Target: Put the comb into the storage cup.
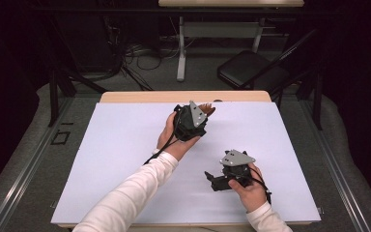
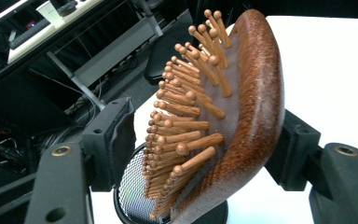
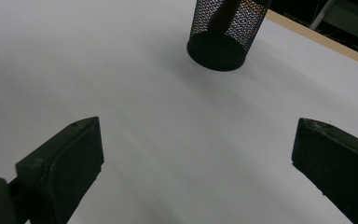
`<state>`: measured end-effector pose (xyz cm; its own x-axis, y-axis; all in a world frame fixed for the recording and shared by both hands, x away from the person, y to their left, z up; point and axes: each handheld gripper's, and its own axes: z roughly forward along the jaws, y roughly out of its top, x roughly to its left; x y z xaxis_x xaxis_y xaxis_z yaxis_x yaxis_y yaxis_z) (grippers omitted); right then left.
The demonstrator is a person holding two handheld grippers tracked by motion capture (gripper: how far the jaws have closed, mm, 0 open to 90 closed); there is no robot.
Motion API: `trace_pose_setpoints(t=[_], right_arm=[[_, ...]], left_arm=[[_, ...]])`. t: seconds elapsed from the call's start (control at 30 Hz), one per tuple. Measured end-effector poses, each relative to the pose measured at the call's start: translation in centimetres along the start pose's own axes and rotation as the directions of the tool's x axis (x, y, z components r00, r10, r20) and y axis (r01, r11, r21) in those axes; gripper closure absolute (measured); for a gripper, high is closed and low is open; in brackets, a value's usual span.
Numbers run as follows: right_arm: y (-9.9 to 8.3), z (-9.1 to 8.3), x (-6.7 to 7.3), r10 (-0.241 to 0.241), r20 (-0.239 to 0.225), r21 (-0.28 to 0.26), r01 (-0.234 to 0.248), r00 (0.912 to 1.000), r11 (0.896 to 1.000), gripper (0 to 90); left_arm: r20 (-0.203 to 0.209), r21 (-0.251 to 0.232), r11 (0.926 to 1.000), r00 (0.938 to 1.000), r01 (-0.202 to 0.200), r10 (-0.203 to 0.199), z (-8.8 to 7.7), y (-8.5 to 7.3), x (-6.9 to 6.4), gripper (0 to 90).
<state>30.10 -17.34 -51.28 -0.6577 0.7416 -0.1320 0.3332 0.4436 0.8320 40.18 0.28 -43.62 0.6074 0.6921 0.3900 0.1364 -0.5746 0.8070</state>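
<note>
Between the jaws of the left gripper (image 2: 205,149) stands a wooden hairbrush (image 2: 242,121), its reddish-brown paddle back turned toward the jaw seen on the right in the left gripper view and its ball-tipped wooden bristles (image 2: 186,116) pointing toward the jaw on the left. That right-hand jaw lies against the back of the brush; the left-hand jaw stands beside the bristle tips, and whether its pad touches them cannot be told, so the pictures do not settle whether the brush is clamped or let go. Below the gripper, the lower end of the brush drops into a black mesh cup (image 2: 130,186), whose round rim and wire wall show just under the bristles.

From the high view, the left gripper (image 1: 199,117) sits near the far edge of the white table top (image 1: 125,159), held by the person's left hand (image 1: 170,136), with the brown tip of the hairbrush (image 1: 207,108) poking out beyond it.

Nearer the person, the right gripper (image 1: 215,180) is held low over the table top by the right hand (image 1: 249,189), well apart from the left one. Its two black jaws stand wide apart with nothing between them. Ahead of it, in the right gripper view, the mesh cup (image 3: 226,32) stands upright on the white surface (image 3: 121,70), with a dark handle showing through the mesh.
</note>
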Motion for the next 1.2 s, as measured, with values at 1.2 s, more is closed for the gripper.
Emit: trace_pose_setpoints(t=[1.2], right_arm=[[-0.06,-0.05,-0.05,0.001,0.006,0.0,-0.001,1.0,1.0,1.6]], left_arm=[[0.05,-0.026,0.9944,0.9936,0.102,-0.101,-0.71,0.06,0.86,0.6]])
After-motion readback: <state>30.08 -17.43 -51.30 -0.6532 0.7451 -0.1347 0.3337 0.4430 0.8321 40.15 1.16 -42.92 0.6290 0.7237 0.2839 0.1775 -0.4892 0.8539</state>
